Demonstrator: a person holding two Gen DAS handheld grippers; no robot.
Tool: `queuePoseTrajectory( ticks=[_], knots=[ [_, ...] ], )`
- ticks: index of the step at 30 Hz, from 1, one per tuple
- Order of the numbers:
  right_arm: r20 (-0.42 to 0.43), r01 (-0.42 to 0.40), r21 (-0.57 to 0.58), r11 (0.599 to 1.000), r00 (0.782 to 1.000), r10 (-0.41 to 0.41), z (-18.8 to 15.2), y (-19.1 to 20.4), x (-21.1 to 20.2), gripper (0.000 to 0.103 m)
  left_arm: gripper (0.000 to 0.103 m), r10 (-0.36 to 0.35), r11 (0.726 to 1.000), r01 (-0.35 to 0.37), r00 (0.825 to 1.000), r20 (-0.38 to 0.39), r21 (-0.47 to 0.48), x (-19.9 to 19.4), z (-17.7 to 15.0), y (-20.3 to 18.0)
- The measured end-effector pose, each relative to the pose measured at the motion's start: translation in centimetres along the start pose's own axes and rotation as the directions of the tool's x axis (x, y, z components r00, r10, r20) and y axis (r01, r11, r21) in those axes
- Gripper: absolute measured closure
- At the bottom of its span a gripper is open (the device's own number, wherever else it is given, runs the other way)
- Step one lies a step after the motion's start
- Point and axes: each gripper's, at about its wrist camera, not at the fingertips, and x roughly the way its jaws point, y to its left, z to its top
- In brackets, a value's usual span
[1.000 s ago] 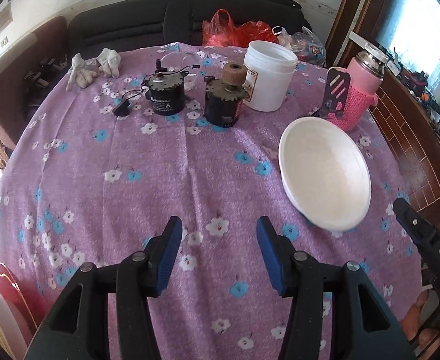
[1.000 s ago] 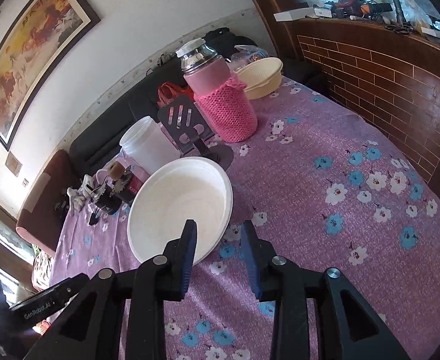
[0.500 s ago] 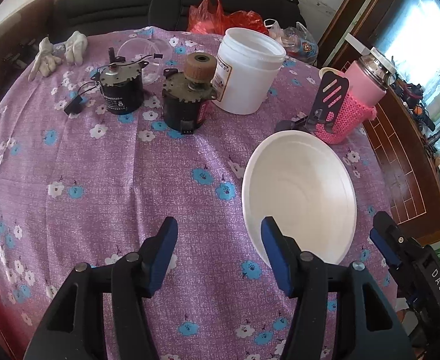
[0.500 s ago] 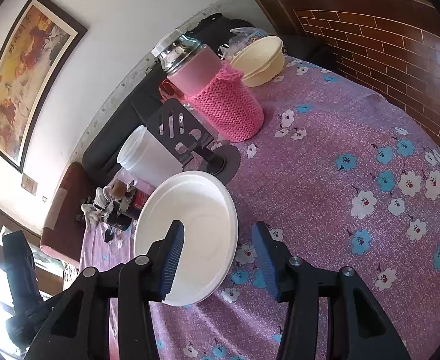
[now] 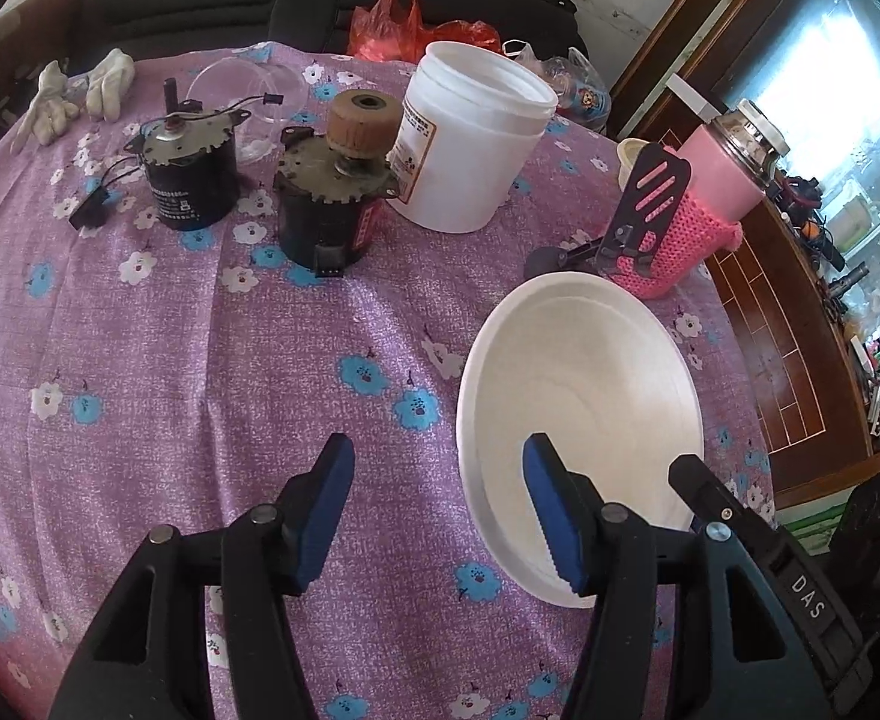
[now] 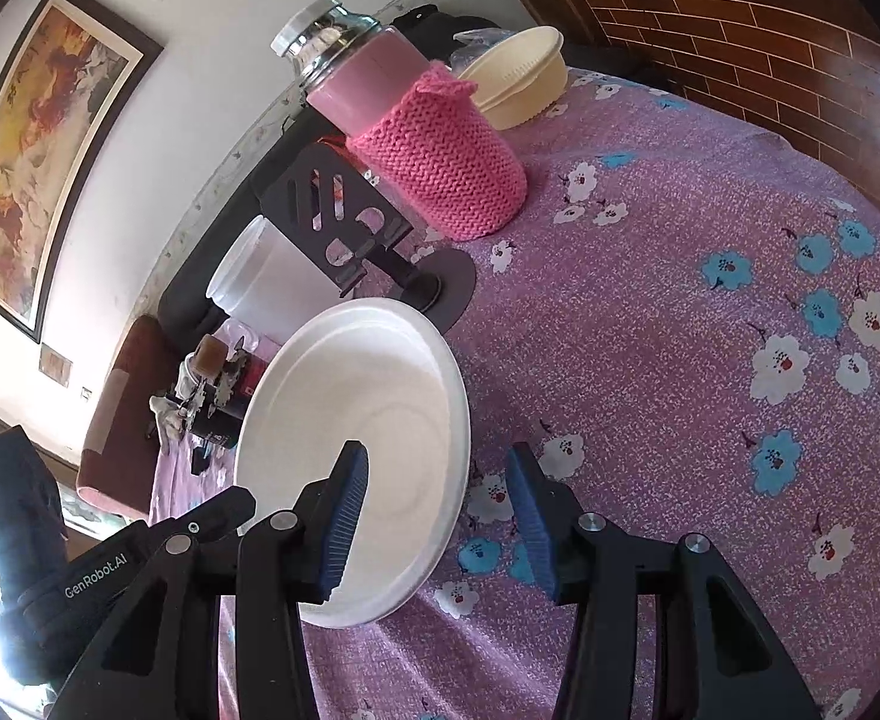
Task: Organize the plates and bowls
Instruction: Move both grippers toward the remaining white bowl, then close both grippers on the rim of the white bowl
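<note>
Behind the round table runs a dark sofa (image 5: 212,6) against a pale wall hung with a framed painting (image 6: 50,138), and brown brick-patterned panelling (image 6: 770,42) closes the other side, so the work sits in a lived-in room rather than a cleared bench. Purple flowered cloth (image 5: 170,390) covers the table and gives a soft, slightly rumpled bed under everything. Largest of the task's things is the shallow white foam plate (image 5: 584,396), which lies flat on the cloth near the table's edge, in front of the pink jar in a knitted pink sleeve (image 6: 440,144) and the black slotted phone stand (image 6: 332,210). A cream plastic bowl (image 6: 518,78) waits farther off beside the brick panelling, probably another piece to gather. Clutter that seems no part of the job crowds the far side: a white plastic tub (image 5: 470,132), two dark electric motors (image 5: 332,192) and a pair of white gloves (image 5: 80,96). Both tools bracket the plate from opposite sides, which suggests a two-handed pick-up of a light, flexible thing. On the left gripper (image 5: 434,510) the jaws stand apart, one blue pad over the plate's near rim, nothing pinched. On the right gripper (image 6: 437,516) the jaws have just been widening and now straddle the plate's edge without pressing it.
</note>
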Motion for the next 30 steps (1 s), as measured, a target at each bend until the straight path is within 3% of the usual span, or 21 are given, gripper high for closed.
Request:
queuePoseTrajectory(
  ticks=[5, 10, 12, 14, 18, 24, 27, 29, 30],
  knots=[
    [0.009, -0.003, 0.017, 1.0, 1.0, 0.003, -0.2, -0.4, 0.5, 0.052, 0.046, -0.095, 0.994, 0.095, 0.995, 0.015, -0.051, 0.6, 0.3, 1.0],
    [0.011, 0.001, 0.018, 1.0, 1.0, -0.001, -0.3, -0.4, 0.8, 0.052, 0.047, -0.073, 0.997, 0.074, 0.997, 0.039, -0.03, 0.6, 0.2, 0.6],
    [0.01, 0.003, 0.013, 1.0, 1.0, -0.003, -0.3, -0.3, 0.9, 0.052, 0.061, -0.078, 0.997, 0.078, 0.996, 0.031, -0.018, 0.9, 0.1, 0.3],
    [0.008, 0.004, 0.007, 1.0, 1.0, -0.004, -0.4, -0.2, 1.0, 0.052, 0.066, -0.084, 0.996, 0.084, 0.996, 0.016, -0.012, 1.4, 0.0, 0.0],
    [0.01, 0.009, 0.007, 1.0, 1.0, -0.009, -0.5, -0.2, 1.0, 0.052, 0.085, -0.09, 0.996, 0.09, 0.996, -0.003, -0.013, 2.1, -0.1, -0.3],
    [0.01, 0.019, -0.006, 1.0, 1.0, -0.019, -0.5, 0.0, 1.2, 0.052, 0.095, -0.08, 0.997, 0.08, 0.997, 0.01, -0.023, 2.0, -0.1, -0.1],
    [-0.004, 0.016, -0.008, 1.0, 1.0, -0.016, -0.6, 0.0, 1.7, 0.058, 0.095, -0.073, 0.997, 0.073, 0.997, 0.01, -0.025, 1.9, -0.1, 0.2],
    [-0.016, 0.018, -0.008, 1.0, 1.0, -0.019, -0.6, 0.0, 2.0, 0.074, 0.095, -0.08, 0.996, 0.081, 0.997, 0.01, -0.027, 1.5, -0.1, 0.7],
    [-0.016, 0.024, -0.009, 1.0, 1.0, -0.025, -0.6, -0.1, 2.1, 0.075, 0.095, -0.082, 0.996, 0.082, 0.997, 0.01, -0.025, 1.5, -0.1, 0.6]
  ],
)
